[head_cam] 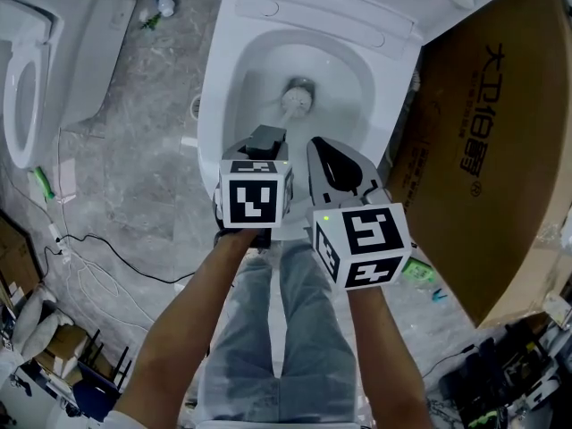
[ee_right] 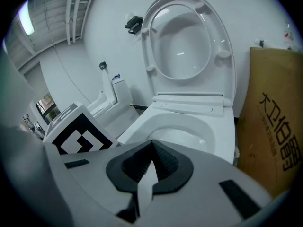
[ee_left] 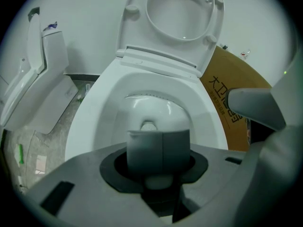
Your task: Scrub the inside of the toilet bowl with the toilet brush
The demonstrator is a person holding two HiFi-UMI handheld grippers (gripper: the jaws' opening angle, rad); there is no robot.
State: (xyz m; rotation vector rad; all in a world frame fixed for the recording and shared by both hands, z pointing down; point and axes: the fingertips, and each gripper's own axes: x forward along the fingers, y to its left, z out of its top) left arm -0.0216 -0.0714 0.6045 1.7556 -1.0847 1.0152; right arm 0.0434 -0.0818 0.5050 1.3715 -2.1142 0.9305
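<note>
Toilet brush (head_cam: 298,98) in bowl (head_cam: 222,79) on marbled floor (head_cam: 134,177)

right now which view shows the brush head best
The head view: the brush head sits unobstructed at the bottom of the toilet bowl. In the left gripper view the handle hides most of it. The right gripper view does not show it.

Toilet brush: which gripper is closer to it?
Left. The left gripper clamps the toilet brush by its handle; the right gripper hangs beside it, shut, holding nothing.
</note>
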